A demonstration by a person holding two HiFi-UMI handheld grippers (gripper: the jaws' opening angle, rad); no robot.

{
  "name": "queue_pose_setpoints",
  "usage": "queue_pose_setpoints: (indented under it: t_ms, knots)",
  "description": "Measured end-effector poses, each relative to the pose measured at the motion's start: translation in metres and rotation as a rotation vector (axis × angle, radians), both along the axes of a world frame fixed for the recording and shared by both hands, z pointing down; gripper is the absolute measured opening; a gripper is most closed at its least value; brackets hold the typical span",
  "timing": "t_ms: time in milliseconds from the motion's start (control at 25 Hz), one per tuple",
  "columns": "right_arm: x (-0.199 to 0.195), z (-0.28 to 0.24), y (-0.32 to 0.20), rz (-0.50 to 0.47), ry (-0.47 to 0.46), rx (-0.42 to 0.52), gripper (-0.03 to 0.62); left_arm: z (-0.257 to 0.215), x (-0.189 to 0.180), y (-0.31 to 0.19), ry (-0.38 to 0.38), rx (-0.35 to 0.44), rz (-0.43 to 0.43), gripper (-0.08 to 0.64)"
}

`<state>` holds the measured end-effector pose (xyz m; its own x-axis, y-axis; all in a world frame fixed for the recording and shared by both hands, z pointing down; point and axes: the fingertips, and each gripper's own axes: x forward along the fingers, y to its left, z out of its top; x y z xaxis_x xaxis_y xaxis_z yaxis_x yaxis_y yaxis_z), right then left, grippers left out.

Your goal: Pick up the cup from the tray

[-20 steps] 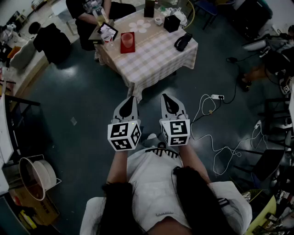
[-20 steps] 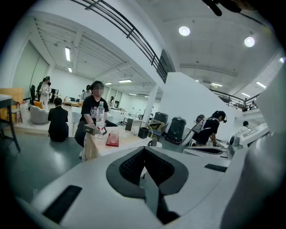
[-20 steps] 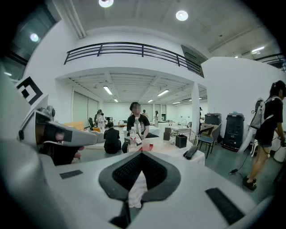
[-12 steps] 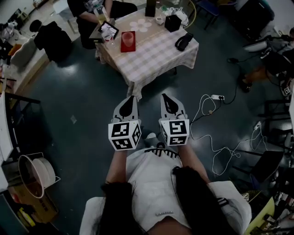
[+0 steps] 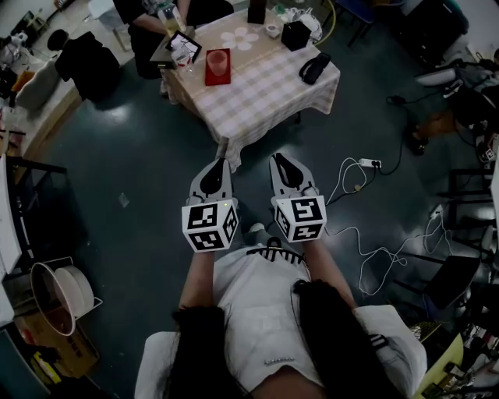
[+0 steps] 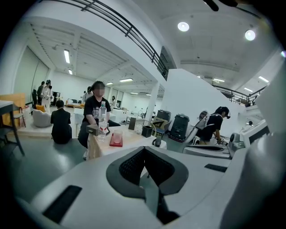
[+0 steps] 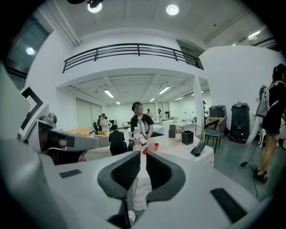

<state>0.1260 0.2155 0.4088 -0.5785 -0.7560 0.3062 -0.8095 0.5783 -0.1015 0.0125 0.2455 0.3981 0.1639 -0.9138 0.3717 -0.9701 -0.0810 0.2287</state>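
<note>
The cup is noted standing upright on the red tray, which is set towards the far left edge of the checked table, just in front of a seated person. The left gripper and right gripper are held side by side, well apart from the table. Both sets of jaws are drawn together with nothing grasped.

The cup is pale pink and the tray is red. The tabletop has a beige-and-white checked cloth. The case is black. The left tongs and right tongs are white with black pads, and their 2 cubes have black-and-white square markers. The floor is dark teal and the cable is white.
</note>
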Motion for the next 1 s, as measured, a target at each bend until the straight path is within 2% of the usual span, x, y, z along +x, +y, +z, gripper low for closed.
queue_pose_setpoints:
  t_ms: [40, 120, 160, 360, 440, 680, 1000]
  knots:
    - [-0.002, -0.001, -0.004, -0.003, 0.005, 0.008, 0.039, 0.001, -0.002, -0.004, 0.000, 0.000, -0.001, 0.006]
    - [-0.009, -0.002, -0.011, -0.021, 0.007, 0.011, 0.158, 0.001, -0.008, -0.013, -0.002, -0.001, -0.006, 0.006]
    - [-0.012, -0.002, -0.014, -0.031, 0.006, 0.008, 0.186, 0.002, -0.011, -0.017, -0.004, -0.003, -0.010, 0.006]
    - [-0.025, -0.008, -0.040, -0.038, -0.004, 0.040, 0.232, 0.005, -0.028, -0.046, 0.005, -0.014, -0.018, 0.006]
    - [-0.032, -0.011, -0.052, -0.045, -0.039, 0.055, 0.304, 0.008, -0.034, -0.058, 0.011, -0.018, -0.012, 0.006]
    - [-0.057, -0.009, -0.096, -0.062, 0.012, 0.067, 0.321, 0.013, -0.059, -0.107, 0.015, -0.028, -0.010, 0.006]
    - [-0.086, -0.015, -0.150, -0.040, 0.012, 0.072, 0.321, 0.016, -0.082, -0.161, -0.004, -0.045, 0.032, 0.006]
